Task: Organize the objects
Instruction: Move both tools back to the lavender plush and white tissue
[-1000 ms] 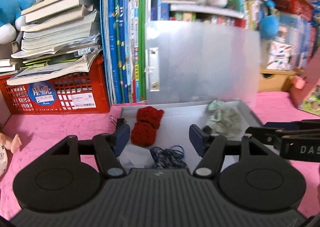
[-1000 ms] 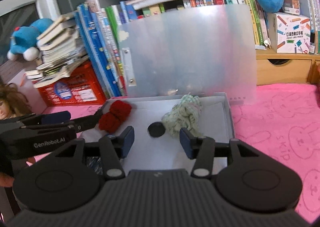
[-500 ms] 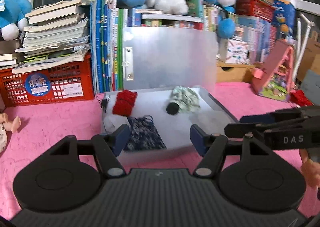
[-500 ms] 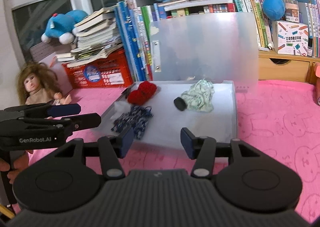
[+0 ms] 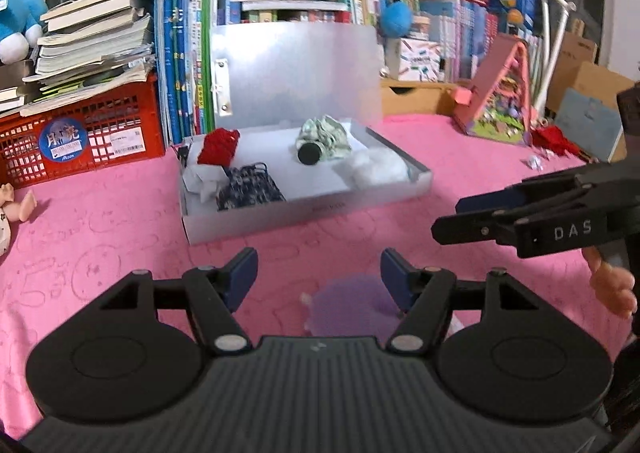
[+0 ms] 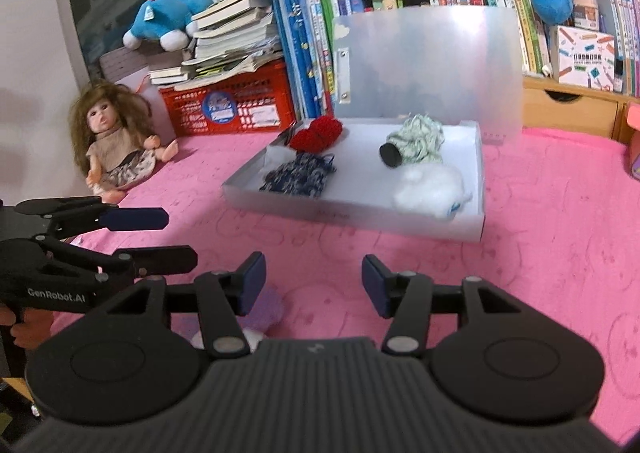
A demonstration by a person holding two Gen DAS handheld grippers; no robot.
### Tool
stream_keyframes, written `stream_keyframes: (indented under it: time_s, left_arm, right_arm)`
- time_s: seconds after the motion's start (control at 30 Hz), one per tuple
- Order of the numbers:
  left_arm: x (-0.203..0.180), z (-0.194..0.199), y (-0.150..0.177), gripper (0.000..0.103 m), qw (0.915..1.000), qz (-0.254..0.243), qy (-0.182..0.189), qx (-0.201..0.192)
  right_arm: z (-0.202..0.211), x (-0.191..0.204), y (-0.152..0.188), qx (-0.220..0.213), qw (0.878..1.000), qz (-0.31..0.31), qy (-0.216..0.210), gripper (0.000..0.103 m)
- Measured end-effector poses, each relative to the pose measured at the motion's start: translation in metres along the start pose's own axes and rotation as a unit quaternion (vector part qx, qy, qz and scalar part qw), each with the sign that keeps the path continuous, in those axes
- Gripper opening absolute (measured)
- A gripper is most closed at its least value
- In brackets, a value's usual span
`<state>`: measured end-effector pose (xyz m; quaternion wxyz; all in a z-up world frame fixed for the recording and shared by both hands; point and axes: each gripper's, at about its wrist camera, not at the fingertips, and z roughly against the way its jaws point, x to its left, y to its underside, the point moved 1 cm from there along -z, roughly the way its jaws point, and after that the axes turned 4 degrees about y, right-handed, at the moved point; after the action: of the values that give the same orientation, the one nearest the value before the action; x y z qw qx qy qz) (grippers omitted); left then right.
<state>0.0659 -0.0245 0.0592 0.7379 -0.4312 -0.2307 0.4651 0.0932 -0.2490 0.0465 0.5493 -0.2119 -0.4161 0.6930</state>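
Note:
An open grey box [image 5: 304, 219] with its frosted lid upright sits on the pink cloth. Inside lie a red knitted piece [image 5: 218, 147], a dark blue patterned cloth [image 5: 250, 193], a green-white cloth [image 5: 328, 135] with a black round end, and a white fluffy item [image 5: 376, 169]. My left gripper [image 5: 319, 273] hovers open in front of the box, above a purple item [image 5: 352, 305] lying on the cloth. My right gripper [image 6: 313, 277] is open and holds nothing, also short of the box [image 6: 352, 215]. Each gripper shows in the other's view: right gripper [image 5: 448, 218], left gripper [image 6: 180, 237].
A red crate [image 5: 80, 137] stacked with books and a row of upright books stand behind the box. A doll [image 6: 116, 145] sits at far left. A pink toy house [image 5: 500, 109] and wooden drawers [image 6: 568, 113] are at right. Plush toys top the shelf.
Both grippers have drawn back from over the box, which now lies farther ahead. A white fluffy item now shows in the box's near right corner. Both grippers stay open.

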Motion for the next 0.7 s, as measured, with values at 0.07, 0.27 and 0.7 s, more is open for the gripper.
stream_keyframes:
  time_s: [0.07, 0.27, 0.7]
  left_arm:
    - [-0.003, 0.003, 0.007, 0.073, 1.0, -0.006, 0.006, 0.002]
    - [-0.009, 0.001, 0.023, 0.073, 0.9997, -0.017, 0.01, 0.016]
    - [-0.001, -0.007, 0.029, 0.073, 0.9994, 0.008, 0.013, 0.03]
  right_arm:
    - [0.001, 0.003, 0.006, 0.004, 1.0, 0.005, -0.003, 0.068]
    - [0.001, 0.011, 0.022, 0.018, 1.0, 0.019, -0.007, 0.068]
    - [-0.005, 0.024, 0.041, 0.039, 0.998, 0.043, -0.038, 0.068]
